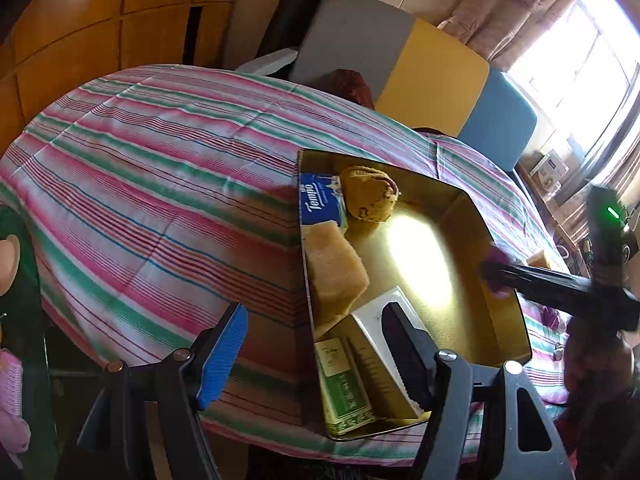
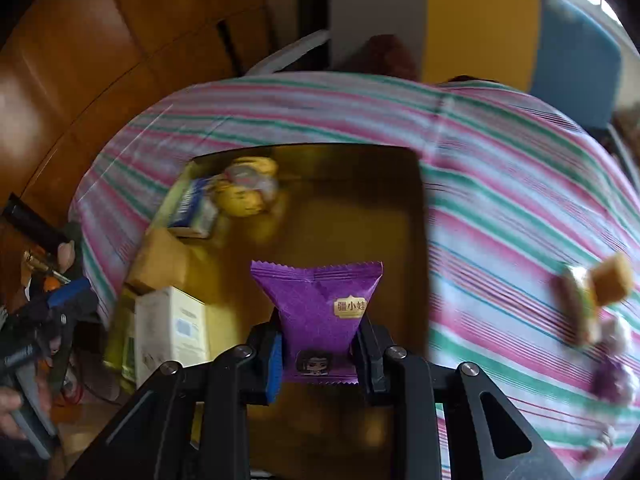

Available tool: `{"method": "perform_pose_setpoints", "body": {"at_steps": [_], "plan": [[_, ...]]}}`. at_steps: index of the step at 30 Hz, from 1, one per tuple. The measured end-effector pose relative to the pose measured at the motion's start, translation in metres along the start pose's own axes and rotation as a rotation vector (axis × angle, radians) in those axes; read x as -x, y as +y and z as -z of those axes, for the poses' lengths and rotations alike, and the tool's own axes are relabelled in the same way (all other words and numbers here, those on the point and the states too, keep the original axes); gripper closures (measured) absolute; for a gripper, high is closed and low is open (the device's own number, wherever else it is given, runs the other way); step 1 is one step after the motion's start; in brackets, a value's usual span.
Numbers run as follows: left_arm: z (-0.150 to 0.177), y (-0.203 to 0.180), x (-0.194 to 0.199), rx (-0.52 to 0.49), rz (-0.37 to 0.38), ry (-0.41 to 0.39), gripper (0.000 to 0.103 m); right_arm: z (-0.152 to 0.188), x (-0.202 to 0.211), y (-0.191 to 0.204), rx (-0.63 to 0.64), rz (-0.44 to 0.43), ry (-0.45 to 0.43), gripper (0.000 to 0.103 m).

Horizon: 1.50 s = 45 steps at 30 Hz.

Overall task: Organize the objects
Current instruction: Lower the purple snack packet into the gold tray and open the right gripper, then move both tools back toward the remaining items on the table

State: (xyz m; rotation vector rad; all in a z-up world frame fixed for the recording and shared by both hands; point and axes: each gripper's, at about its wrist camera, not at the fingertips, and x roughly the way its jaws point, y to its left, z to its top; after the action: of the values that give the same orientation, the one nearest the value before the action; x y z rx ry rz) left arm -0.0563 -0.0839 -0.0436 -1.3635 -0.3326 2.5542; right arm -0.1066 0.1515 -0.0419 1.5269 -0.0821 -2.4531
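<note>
We had the striped surface (image 2: 520,184) filling most of both views, and on it the gold tray (image 2: 416,240), which sat centre frame in the right wrist view and at lower right in the left wrist view. Inside the tray, along its left side, lay a white box (image 2: 172,328), a tan block (image 1: 336,268), a blue Tempo tissue pack (image 1: 318,200) and a round yellow pastry (image 1: 370,194) toward the far corner.

The right hand-held gripper (image 2: 320,356) was clenched on a purple snack packet (image 2: 320,312), hanging above the tray's bare middle. We judged the packet light, soft and crinkly, its film likely slippery and its contents crushable, so a pinch low across its narrow end, as shown, seemed the safest hold.

The left hand-held gripper (image 1: 316,344) was spread wide and carried nothing, hovering at the tray's near left edge.

At the right edge of the right wrist view, a few small wrapped sweets (image 2: 596,300) lay loose on the cloth, too blurred to identify.
</note>
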Motion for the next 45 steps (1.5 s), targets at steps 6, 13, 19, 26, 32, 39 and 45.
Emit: {"method": "perform_pose_setpoints", "body": {"at_steps": [6,13,19,26,32,39,45], "plan": [[0.000,0.009,0.000,0.020,-0.014,-0.016,0.033,-0.025,-0.073,0.033,-0.059,-0.041,0.097,0.074],[0.001,0.015,-0.004,0.039,-0.007,-0.005,0.033,-0.028,-0.098,0.042,-0.132,-0.168,0.090,0.066],[0.002,0.009,-0.002,0.027,-0.006,-0.020,0.033,-0.018,-0.070,0.029,-0.149,-0.179,0.027,0.050],[0.005,-0.004,0.000,-0.009,-0.009,-0.030,0.033,0.005,-0.015,0.004,-0.136,-0.067,-0.085,0.046],[0.007,-0.015,0.002,-0.045,-0.003,-0.034,0.033,0.034,0.037,-0.031,-0.152,0.009,-0.181,0.033],[0.005,-0.035,0.004,-0.074,0.018,-0.041,0.033,0.080,0.079,-0.097,-0.256,0.100,-0.197,0.025],[0.002,-0.079,0.006,-0.167,0.074,-0.047,0.033,0.117,0.113,-0.181,-0.425,0.224,-0.217,0.024]]}}
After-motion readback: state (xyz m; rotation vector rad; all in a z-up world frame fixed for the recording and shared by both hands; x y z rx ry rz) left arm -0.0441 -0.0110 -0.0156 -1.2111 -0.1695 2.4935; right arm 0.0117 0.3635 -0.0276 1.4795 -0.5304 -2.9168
